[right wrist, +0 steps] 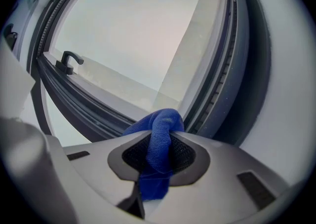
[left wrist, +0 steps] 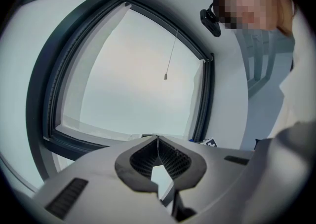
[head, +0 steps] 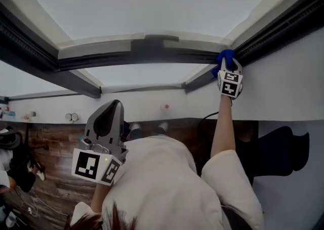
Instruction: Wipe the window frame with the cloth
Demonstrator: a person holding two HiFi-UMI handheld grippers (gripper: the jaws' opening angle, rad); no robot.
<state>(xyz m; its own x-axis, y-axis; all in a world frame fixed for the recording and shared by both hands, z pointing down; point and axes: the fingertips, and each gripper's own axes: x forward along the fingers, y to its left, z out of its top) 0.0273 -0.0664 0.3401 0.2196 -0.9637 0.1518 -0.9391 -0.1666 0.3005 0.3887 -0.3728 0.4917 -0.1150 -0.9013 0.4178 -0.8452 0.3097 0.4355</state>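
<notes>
Window frame (head: 101, 63) wiping is judged under way: the blue cloth (right wrist: 163, 119), clamped in the right gripper's (right wrist: 159, 141) jaws, is pressed at a corner. The left gripper's (left wrist: 158, 145) jaws are closed on nothing.

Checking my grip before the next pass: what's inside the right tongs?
A blue cloth, pinched between the shut right tongs. Its bunched end pokes out toward the dark window frame. Whether it actually touches the frame is hidden behind that bunch.

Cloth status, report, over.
Right gripper shut on cloth, at window frame corner. Left gripper shut, empty, held low. Nothing seen in the way.
</notes>
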